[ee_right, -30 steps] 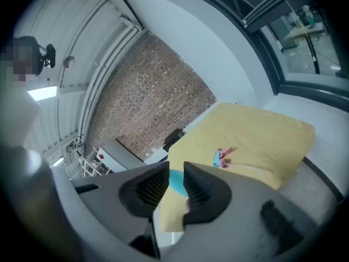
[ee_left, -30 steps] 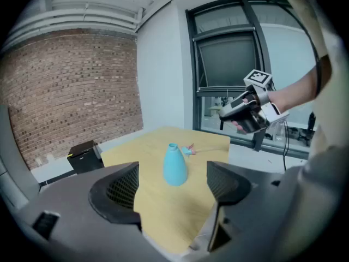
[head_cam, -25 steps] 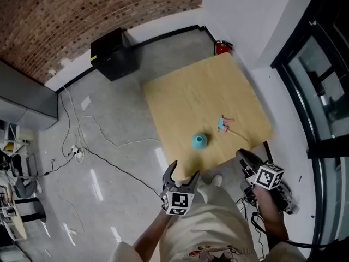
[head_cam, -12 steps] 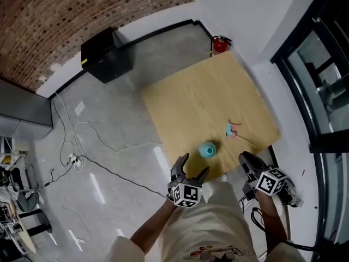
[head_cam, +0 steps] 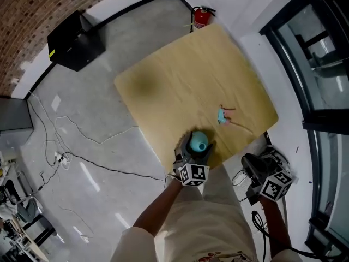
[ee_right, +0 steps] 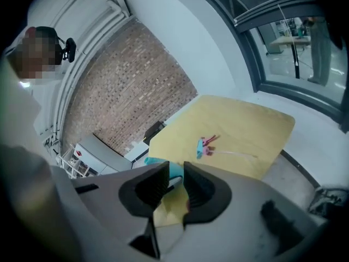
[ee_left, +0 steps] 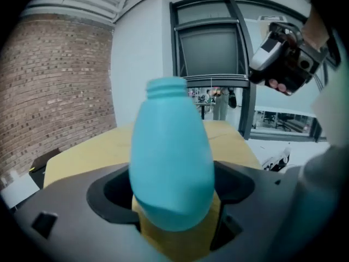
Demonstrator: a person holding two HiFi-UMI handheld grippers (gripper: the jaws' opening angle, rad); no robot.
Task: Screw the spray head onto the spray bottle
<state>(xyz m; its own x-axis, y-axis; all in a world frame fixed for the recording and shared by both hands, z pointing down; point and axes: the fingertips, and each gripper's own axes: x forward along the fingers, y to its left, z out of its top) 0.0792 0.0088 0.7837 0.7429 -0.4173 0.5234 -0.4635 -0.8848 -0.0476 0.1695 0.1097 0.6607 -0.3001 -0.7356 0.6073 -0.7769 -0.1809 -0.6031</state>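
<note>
The spray bottle [head_cam: 199, 140], teal and opaque, stands upright on the wooden table [head_cam: 180, 81], close to its near edge. Its threaded neck is bare and open. What is inside it cannot be told.

The left gripper [head_cam: 196, 144] reaches in from 6 o'clock and straddles the bottle. In the left gripper view the bottle's round body stands between the two jaws, which are spread wide with a gap on each side. These jaws have just been opening, so the grip is released and the pads do not press on the bottle.

The spray head [head_cam: 222, 115], teal and pink with a thin dip tube trailing from it, lies on its side on the table. It is between 1 and 2 o'clock from the bottle, apart from it.

The right gripper [ee_right: 175, 173] hangs off the table's edge over the floor, at about 4 o'clock from the bottle. Its jaws are drawn nearly together with a narrow slit between them, and nothing is between them.

A red fire extinguisher [head_cam: 201, 18] stands at the wall beyond the table's far corner, at 12 o'clock. A black box [head_cam: 73, 40] sits on the floor at about 10 o'clock.
</note>
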